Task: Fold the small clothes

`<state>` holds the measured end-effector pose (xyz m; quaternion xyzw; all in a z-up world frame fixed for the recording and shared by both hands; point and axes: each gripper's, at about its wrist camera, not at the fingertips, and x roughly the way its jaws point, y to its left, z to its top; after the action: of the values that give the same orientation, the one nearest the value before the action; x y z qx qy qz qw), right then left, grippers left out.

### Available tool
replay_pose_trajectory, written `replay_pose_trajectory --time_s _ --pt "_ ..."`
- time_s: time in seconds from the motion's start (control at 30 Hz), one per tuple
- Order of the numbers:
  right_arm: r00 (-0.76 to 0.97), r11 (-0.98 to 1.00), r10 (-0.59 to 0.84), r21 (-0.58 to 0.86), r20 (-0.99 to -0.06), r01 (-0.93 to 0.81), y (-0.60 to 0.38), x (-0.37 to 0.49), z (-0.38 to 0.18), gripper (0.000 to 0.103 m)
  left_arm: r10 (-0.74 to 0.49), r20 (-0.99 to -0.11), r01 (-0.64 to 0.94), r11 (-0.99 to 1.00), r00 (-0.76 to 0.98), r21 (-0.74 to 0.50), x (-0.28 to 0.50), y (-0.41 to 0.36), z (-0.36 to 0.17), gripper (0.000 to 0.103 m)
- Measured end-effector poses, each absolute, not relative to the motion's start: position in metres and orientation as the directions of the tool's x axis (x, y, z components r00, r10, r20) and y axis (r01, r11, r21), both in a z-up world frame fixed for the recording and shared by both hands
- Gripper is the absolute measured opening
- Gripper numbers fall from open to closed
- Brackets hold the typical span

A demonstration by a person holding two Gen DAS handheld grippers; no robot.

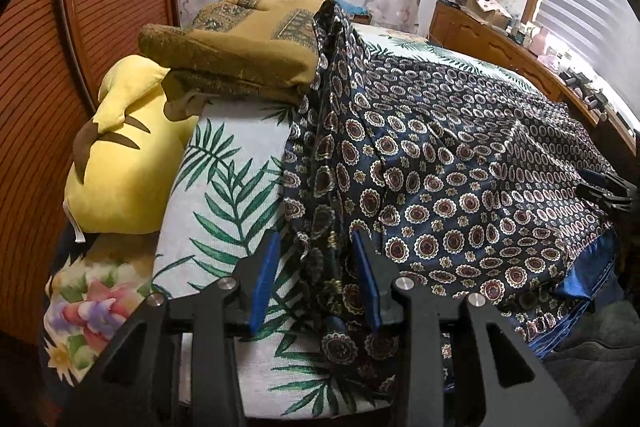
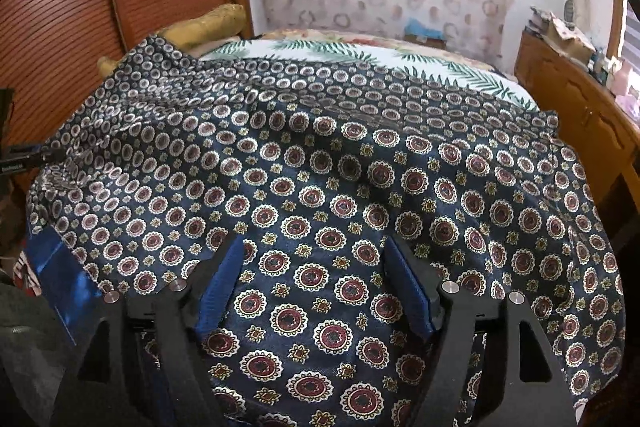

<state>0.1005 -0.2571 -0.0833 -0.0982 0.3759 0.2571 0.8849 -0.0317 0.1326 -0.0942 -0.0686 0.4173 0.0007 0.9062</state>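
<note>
A navy garment with round maroon-and-white medallions point(image 1: 460, 187) lies spread over the bed, and a shiny blue hem point(image 1: 580, 279) shows at its near right corner. The cloth's left edge is bunched into a ridge running away from me. My left gripper point(image 1: 316, 235) is open, its blue pads point(image 1: 266, 275) on either side of that bunched edge. My right gripper point(image 2: 316, 241) is wide open, low over the flat middle of the same garment point(image 2: 340, 195), holding nothing. The right gripper's tip point(image 1: 608, 191) also shows at the far right of the left wrist view.
The bed sheet point(image 1: 224, 195) is white with green palm leaves. A yellow plush point(image 1: 120, 163), a folded mustard blanket point(image 1: 248, 47) and a floral pillow point(image 1: 88, 315) sit at the left. A louvred wooden door point(image 2: 80, 19) stands on the left. A cluttered wooden dresser point(image 2: 580, 99) stands on the right.
</note>
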Motion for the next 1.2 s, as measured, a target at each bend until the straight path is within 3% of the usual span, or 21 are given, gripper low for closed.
replay_pose_trajectory --time_s 0.33,1.07,1.1,1.13,1.2 --pt "0.594 0.846 0.335 -0.044 -0.731 -0.532 -0.247 0.098 -0.089 0.079 -0.074 -0.752 -0.061 0.987 0.655 -0.150 -0.039 0.129 -0.097 0.036" --pt "0.578 0.846 0.361 -0.004 -0.731 -0.534 -0.249 0.103 -0.088 0.080 -0.029 -0.749 -0.102 0.986 0.662 -0.128 -0.030 0.130 -0.098 0.036" --pt "0.578 0.846 0.363 -0.002 -0.731 -0.533 -0.249 0.103 -0.088 0.080 -0.057 -0.746 -0.085 0.985 0.664 -0.151 -0.030 0.129 -0.098 0.031" --pt "0.577 0.846 0.363 -0.001 -0.732 -0.533 -0.249 0.103 -0.088 0.080 -0.096 -0.741 -0.062 0.981 0.665 -0.183 -0.029 0.128 -0.098 0.015" --pt "0.576 0.846 0.362 -0.003 -0.733 -0.534 -0.249 0.103 -0.088 0.080 -0.144 -0.737 -0.051 0.970 0.661 -0.236 -0.027 0.130 -0.098 0.004"
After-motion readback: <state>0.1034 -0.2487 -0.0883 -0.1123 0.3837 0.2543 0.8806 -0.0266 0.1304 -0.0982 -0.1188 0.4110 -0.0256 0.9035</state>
